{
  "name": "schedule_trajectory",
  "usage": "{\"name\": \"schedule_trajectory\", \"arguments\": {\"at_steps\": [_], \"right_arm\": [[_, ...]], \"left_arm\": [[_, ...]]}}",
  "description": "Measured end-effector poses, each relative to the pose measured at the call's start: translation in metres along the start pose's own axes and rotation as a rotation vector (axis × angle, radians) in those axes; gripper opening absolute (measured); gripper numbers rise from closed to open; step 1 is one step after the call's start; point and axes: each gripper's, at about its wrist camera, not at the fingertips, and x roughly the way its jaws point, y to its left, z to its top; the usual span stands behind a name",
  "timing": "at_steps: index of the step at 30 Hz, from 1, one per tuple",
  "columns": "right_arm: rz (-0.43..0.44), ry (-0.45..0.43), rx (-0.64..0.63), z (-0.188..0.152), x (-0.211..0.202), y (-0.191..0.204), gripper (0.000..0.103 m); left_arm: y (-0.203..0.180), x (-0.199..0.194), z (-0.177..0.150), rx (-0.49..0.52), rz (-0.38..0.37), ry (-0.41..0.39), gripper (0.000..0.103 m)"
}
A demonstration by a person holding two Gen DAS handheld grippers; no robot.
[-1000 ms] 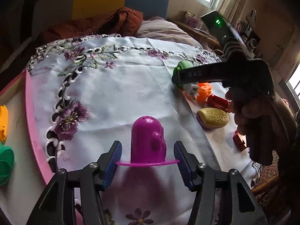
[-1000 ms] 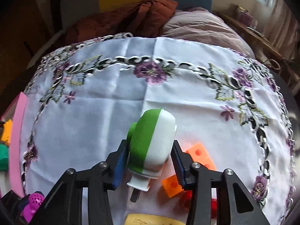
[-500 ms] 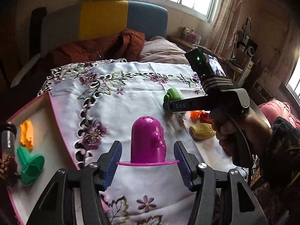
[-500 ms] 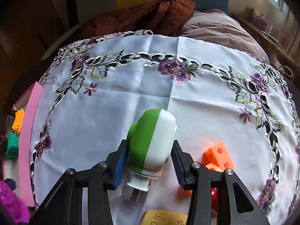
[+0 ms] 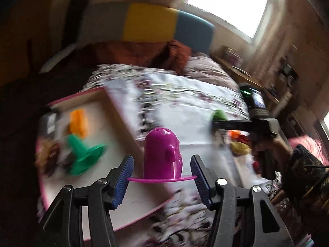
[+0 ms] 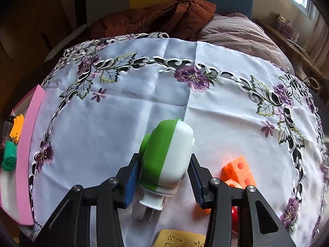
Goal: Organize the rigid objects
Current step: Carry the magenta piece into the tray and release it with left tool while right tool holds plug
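Left gripper point(image 5: 162, 175) clamped on the thin flat brim of a magenta domed toy point(image 5: 162, 154); ribbed blue fingers point(image 5: 123, 179) press the brim from both sides; the dome stands upright between them, small holes on its top; left view heavily motion-blurred.

Beyond the toy, a pink-rimmed tray point(image 5: 115, 111) lies at left on the counter; inside it an orange piece point(image 5: 78, 123) at the far side, a green flanged piece point(image 5: 84, 156) nearer, and a dark blurred item at the far-left edge that cannot be made out; the held toy is seen over the tray's right wall, height above it unclear.

Right gripper point(image 6: 163, 178) closed on a green-and-white plug point(image 6: 167, 156); green half to the left, white half to the right, white neck with metal prongs pointing toward the camera; whether it is clear of the embroidered cloth point(image 6: 127, 119) cannot be told.

Just right of the plug, orange cubes point(image 6: 238, 173) joined in a cluster on the cloth; a red object point(image 6: 234, 214) partly hidden behind the right finger; a yellow embossed block point(image 6: 178, 238) at the near edge; the tray shows at far left of this view, well apart from the plug.
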Motion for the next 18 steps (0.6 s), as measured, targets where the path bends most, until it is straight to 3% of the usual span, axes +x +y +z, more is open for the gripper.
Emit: {"name": "schedule_trajectory", "arguments": {"at_steps": [5,9,18], "right_arm": [[-0.003,0.000,-0.006,0.000,-0.001,0.000,0.046],[-0.007,-0.001,-0.020,0.000,-0.001,0.002,0.046],[-0.028,0.002,-0.045,0.000,0.000,0.003,0.045]], "left_arm": [[0.061,-0.005,-0.017,-0.138,0.118,0.028,0.058],[0.091,0.003,-0.026,-0.211,0.166,0.054,0.058],[0.112,0.033,-0.025,-0.208,0.253,0.085,0.059]]}}
